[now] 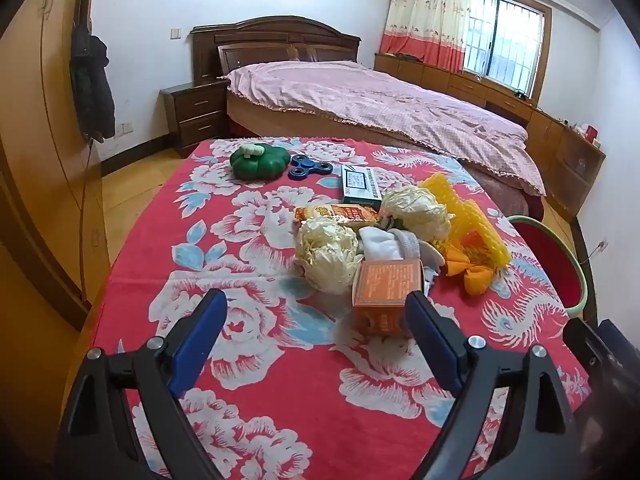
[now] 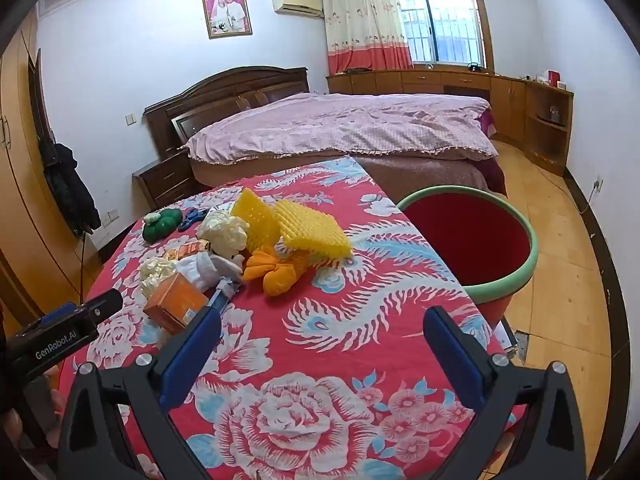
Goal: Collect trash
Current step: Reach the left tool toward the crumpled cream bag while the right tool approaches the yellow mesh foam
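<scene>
Left wrist view: left gripper [image 1: 316,312] was recorded spread wide, empty, beside the orange box [image 1: 386,296] among trash on the red floral tablecloth [image 1: 256,360]. Right gripper [image 2: 324,340] was likewise spread, empty, near the red bin [image 2: 472,236].

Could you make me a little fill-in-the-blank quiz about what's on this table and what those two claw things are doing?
1. Both the left gripper and the right gripper are ____ and hold nothing.
2. The red bin has a ____ rim.
3. The orange box lies nearest the ____ gripper.
4. The fidget spinner is ____ in colour.

Missing words: open; green; left; blue
</scene>
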The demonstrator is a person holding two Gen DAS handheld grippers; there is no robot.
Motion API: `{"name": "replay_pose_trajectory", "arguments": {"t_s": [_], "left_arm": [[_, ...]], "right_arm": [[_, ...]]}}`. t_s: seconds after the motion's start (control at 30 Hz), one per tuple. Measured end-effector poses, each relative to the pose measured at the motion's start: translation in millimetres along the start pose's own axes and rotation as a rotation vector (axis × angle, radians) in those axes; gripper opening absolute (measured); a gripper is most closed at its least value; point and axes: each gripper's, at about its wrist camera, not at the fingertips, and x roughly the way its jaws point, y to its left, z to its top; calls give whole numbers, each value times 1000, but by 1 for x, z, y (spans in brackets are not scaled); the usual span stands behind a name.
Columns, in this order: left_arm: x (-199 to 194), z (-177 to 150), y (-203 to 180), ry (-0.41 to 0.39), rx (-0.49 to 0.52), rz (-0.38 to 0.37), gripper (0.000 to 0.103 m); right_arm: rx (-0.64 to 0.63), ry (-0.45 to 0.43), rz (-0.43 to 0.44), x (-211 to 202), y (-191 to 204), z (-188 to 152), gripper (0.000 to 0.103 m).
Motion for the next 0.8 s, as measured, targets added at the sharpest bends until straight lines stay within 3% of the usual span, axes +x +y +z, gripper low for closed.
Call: {"name": "replay_pose_trajectory", "arguments": {"t_s": [0.8], "left_arm": [[-2,6,6,-3,2,15,91]], "right_arm": [[0,-1,1,-3,2,6,103]]}}
